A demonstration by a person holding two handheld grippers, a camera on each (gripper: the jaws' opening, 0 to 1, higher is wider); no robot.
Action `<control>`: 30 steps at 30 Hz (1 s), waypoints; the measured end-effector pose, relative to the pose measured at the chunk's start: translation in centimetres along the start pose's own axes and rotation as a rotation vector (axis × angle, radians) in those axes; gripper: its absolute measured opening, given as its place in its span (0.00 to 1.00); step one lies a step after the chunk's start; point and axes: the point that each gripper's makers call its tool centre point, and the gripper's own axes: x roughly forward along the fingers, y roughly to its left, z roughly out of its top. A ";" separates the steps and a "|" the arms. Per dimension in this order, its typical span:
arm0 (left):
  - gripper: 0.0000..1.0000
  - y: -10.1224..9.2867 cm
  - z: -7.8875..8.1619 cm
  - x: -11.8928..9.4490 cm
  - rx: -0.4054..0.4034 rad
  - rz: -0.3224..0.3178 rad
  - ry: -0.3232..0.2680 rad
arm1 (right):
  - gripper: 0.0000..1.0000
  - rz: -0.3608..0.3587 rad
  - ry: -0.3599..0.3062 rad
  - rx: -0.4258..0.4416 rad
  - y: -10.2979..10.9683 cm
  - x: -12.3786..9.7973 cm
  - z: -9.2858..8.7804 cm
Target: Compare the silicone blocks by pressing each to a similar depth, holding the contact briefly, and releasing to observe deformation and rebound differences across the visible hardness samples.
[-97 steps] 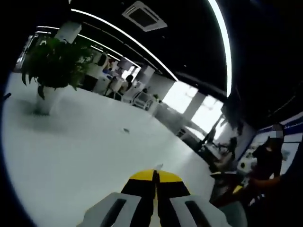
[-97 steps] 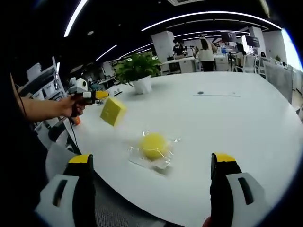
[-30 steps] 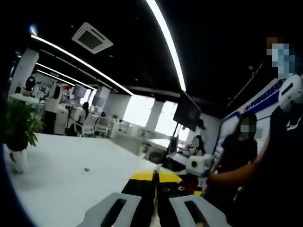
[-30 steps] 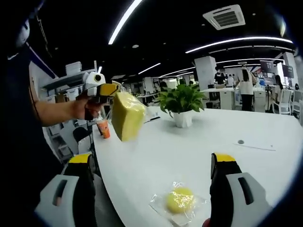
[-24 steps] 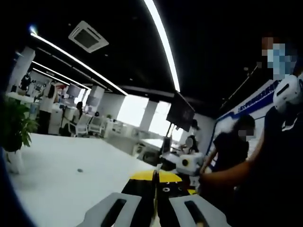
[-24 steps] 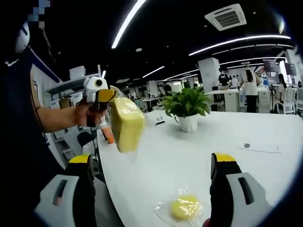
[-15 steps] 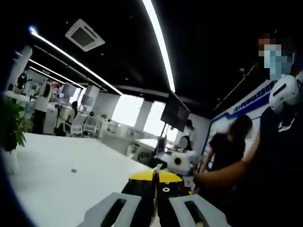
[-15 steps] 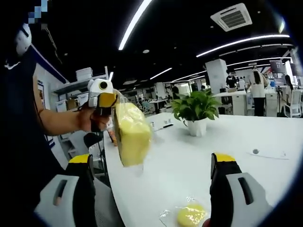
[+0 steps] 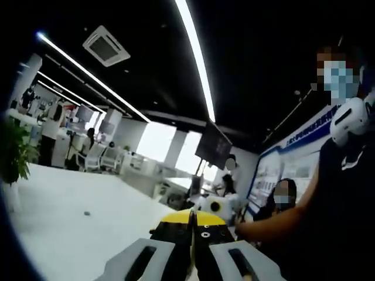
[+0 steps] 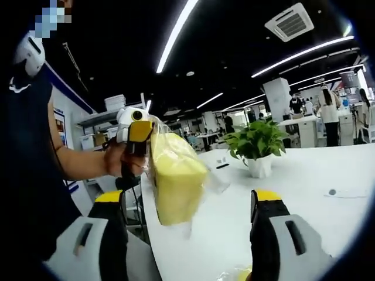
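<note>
In the left gripper view the left gripper (image 9: pixel 192 225) rises from 6 o'clock with its yellow-tipped jaws pressed together, only a thin seam between them. In the right gripper view that same gripper shows at about 10 o'clock, gripped by a hand (image 10: pixel 121 161), its yellow tip clenched on the top edge of a clear bag holding a yellow silicone block (image 10: pixel 175 181); the bagged block hangs free in the air, above the near edge of the white table (image 10: pixel 304 187) and between the right gripper's two jaws as the camera sees it. The right gripper (image 10: pixel 186 219) is released, its yellow-capped jaws standing wide apart at 7 and 5 o'clock with nothing between them touching. At 6 o'clock, low between those jaws, a sliver of a second yellow sample in clear wrap (image 10: pixel 241 273) lies on the table. Farther out at 3 o'clock a potted plant (image 10: pixel 258 143) stands on the tabletop. In the left gripper view the right gripper shows small at 5 o'clock, just beyond the jaw tips, held by the person's bare forearm (image 9: pixel 275 222).
</note>
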 end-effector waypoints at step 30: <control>0.00 -0.6 0.6 0.0 -0.007 -0.014 -0.022 | 0.28 0.098 -0.065 0.059 2.0 0.9 0.7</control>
